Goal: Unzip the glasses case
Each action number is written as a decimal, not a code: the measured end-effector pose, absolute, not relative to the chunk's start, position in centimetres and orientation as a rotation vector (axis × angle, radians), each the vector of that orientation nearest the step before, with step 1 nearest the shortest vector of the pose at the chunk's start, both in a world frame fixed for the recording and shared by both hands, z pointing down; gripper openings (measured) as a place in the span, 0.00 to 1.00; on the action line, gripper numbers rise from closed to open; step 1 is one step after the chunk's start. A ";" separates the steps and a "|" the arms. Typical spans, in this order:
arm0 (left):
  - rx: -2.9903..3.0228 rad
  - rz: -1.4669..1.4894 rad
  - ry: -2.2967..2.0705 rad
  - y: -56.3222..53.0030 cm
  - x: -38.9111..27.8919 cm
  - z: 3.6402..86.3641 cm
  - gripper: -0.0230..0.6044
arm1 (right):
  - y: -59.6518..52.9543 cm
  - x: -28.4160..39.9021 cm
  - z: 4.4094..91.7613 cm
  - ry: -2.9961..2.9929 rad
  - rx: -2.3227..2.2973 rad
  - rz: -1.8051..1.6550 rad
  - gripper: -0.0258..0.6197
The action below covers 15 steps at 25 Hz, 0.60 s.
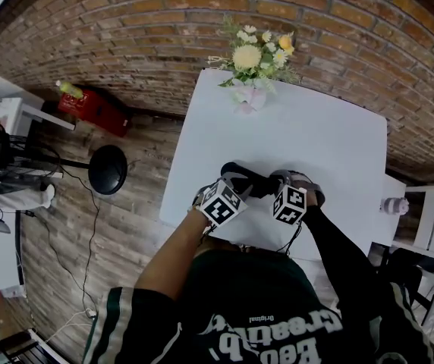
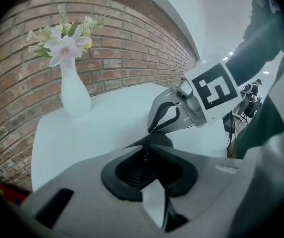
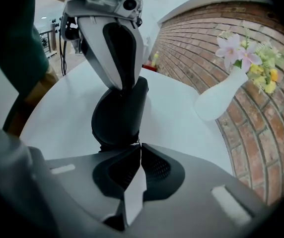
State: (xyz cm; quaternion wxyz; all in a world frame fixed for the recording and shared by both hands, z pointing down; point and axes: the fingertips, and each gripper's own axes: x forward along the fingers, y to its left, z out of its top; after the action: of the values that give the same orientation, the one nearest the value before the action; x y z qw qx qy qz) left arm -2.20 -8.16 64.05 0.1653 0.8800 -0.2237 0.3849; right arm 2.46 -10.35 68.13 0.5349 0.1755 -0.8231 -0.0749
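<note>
A black glasses case [image 1: 250, 184] lies near the front edge of the white table [image 1: 323, 142]. My left gripper [image 1: 234, 182] is shut on one end of the case [image 2: 161, 140], which fills the gap between its jaws [image 2: 146, 148]. In the right gripper view the case [image 3: 119, 115] stands just beyond the jaws, with the left gripper [image 3: 124, 86] clamped on its far end. My right gripper [image 3: 138, 145] is shut, its tips pinching a small metal zipper pull at the case's near end. In the left gripper view the right gripper [image 2: 152, 130] touches the case's edge.
A white vase of flowers [image 1: 250, 95] stands at the table's far edge, well beyond the case. A brick wall runs behind it. A white chair [image 1: 431, 212] is at the right; a black stool [image 1: 108, 170] and a red crate [image 1: 92, 111] are on the floor at the left.
</note>
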 end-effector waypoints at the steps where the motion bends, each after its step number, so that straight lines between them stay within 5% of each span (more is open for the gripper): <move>1: 2.505 1.101 -0.634 -8.1 -2.2 64.1 0.11 | -10.3 2.5 68.1 -1.959 0.410 -0.187 0.07; 10: 2.458 0.980 -0.705 -8.5 -2.6 63.6 0.07 | -9.7 3.1 68.0 -2.035 0.494 -0.018 0.08; 15: 2.497 0.981 -0.740 -8.5 -2.5 63.6 0.06 | -7.4 3.7 67.3 -2.147 0.541 0.257 0.26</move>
State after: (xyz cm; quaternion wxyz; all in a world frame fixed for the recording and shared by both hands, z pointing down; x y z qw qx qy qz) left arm -2.51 -8.53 63.60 0.1782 0.8829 -0.2615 0.3469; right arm 3.69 -7.37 67.28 0.4405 0.2178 -0.8647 0.1034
